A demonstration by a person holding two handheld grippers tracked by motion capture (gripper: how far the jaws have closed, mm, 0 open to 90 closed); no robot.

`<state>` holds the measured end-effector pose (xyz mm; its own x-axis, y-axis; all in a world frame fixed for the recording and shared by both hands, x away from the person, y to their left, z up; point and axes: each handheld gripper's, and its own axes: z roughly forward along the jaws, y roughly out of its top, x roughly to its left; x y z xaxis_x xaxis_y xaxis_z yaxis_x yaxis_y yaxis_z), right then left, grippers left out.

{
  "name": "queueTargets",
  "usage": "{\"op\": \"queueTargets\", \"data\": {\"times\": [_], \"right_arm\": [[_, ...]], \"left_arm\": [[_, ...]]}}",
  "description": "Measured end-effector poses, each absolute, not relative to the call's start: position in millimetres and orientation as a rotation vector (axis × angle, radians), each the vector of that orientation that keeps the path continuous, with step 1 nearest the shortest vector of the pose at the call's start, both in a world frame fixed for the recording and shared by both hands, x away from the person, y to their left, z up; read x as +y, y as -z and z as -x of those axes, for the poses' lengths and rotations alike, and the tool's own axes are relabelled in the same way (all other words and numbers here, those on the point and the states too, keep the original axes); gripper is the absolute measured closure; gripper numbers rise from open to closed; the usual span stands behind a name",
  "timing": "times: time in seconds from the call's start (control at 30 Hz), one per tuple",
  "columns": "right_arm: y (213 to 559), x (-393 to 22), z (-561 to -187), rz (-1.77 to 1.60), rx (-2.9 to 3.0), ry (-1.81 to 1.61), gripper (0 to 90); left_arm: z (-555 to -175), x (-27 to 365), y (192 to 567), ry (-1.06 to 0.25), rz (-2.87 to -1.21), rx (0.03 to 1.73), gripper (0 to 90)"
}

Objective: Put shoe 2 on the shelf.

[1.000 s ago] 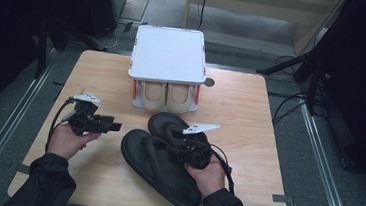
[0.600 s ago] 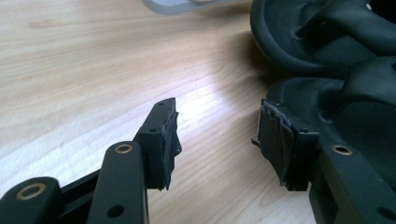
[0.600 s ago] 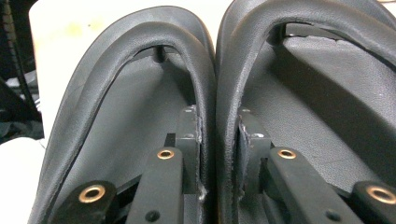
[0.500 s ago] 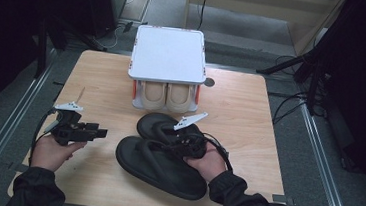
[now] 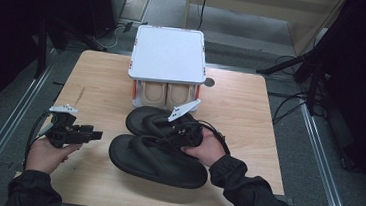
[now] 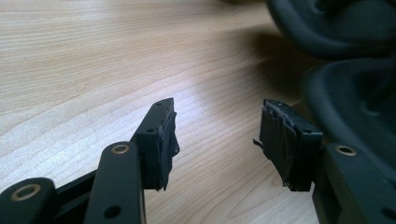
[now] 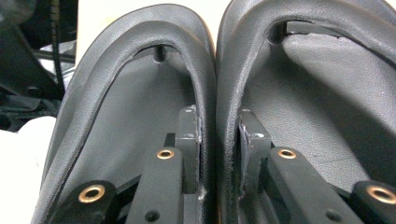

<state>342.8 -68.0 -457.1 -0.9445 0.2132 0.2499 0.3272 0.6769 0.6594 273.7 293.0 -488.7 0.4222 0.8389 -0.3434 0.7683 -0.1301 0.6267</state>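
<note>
right gripper (image 7: 217, 135) fingers clamped on both black flip-flops' (image 5: 158, 158) straps together, left gripper (image 6: 217, 140) fingers just spreading, empty over the tabletop (image 5: 102, 81)

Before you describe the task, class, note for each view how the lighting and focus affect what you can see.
High view: bright table, dark surroundings, black sandals lose detail. Left gripper view: sharp fingers, soft shadow beside a blurred sandal. Right gripper view: straps glossy, background washed out white.
</note>
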Motion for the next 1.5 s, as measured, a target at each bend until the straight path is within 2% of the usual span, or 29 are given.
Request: {"op": "queueTargets", "data": {"times": [0.97, 1.5], "right_arm": [[383.4, -55.2, -370.7, 0.302, -2.716, 1.116, 74.9], [348.5, -60.0, -394.7, 0.356, -2.705, 1.140, 74.9]], "left_arm": [[-273.2, 288.8, 489.4, -0.120, -1.924, 1.341, 45.9], [-275.6, 286.1, 491.3, -0.108, -1.939, 1.337, 45.3]]}}
